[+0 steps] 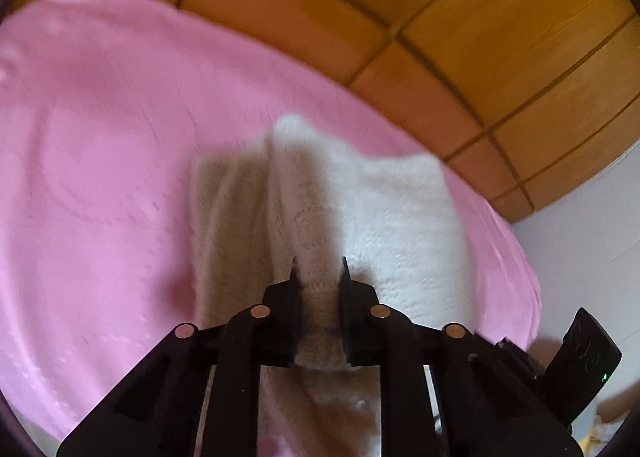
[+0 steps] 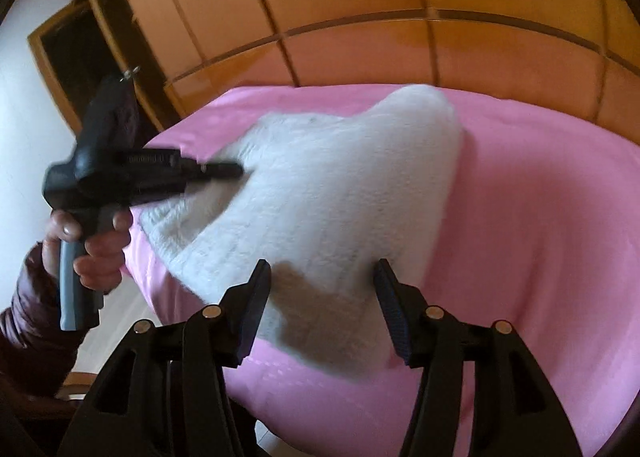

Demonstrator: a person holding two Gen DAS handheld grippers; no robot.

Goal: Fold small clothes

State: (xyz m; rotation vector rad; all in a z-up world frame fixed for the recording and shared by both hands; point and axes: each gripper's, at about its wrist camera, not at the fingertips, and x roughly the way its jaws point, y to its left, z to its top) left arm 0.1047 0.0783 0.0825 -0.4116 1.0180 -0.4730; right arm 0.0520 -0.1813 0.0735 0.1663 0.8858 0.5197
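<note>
A white knitted garment (image 2: 344, 185) lies on a pink bedspread (image 2: 540, 241). It also shows in the left wrist view (image 1: 376, 217), partly lifted and draped. My left gripper (image 1: 319, 269) is shut on a fold of the white garment and holds it up. In the right wrist view the left gripper (image 2: 230, 169) reaches in from the left, its tips at the garment's left edge, blurred. My right gripper (image 2: 322, 277) is open and empty, its jaws wide apart just above the garment's near edge.
A wooden headboard (image 2: 400, 53) with panel lines runs behind the bed; it also shows in the left wrist view (image 1: 500, 37). An open wooden cabinet (image 2: 76, 53) stands at the left. A white wall (image 1: 592, 225) is at the right. The bed's edge (image 2: 152, 289) drops off near the left hand.
</note>
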